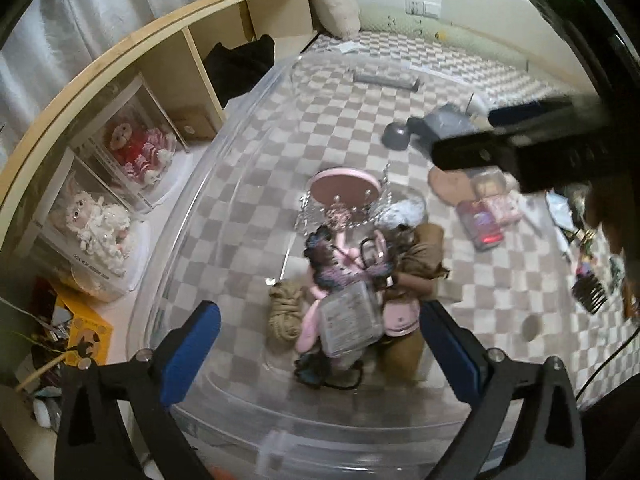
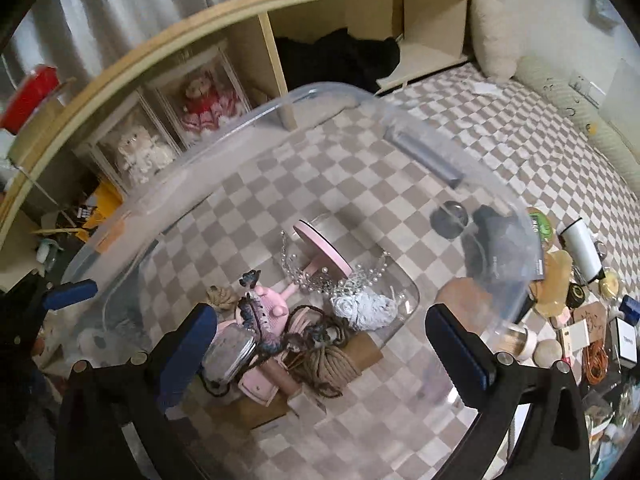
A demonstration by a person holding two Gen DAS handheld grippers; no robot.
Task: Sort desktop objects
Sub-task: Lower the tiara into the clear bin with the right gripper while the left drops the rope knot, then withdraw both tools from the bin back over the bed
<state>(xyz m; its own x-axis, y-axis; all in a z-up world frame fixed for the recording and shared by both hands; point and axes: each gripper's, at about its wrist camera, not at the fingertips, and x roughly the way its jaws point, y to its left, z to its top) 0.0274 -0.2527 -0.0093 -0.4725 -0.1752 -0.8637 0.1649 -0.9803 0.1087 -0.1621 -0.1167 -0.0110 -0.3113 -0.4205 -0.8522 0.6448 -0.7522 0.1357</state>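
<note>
- The checkered floor mat (image 2: 500,152) carries everything, spreading from the wooden shelf (image 2: 256,20) at 11 o'clock to the wall at 2 o'clock.
- A clear plastic bin (image 2: 304,94) stands on the mat in the middle of the right wrist view.
- Loose clutter lies on the mat at 4 o'clock: a white cylinder (image 2: 580,248), an orange cord (image 2: 596,360), small boxes (image 2: 626,344).
- A cream pillow (image 2: 494,36) rests at 1 o'clock.

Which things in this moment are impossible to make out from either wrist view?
- Clear bin: near wall cut off below both views' edges.
- Brown piece under the heap: mostly covered by the pink items, both views.
- Loose items on the right: cropped and tiny, right wrist view.
- Passing gripper: motion-blurred, left wrist view.
</note>
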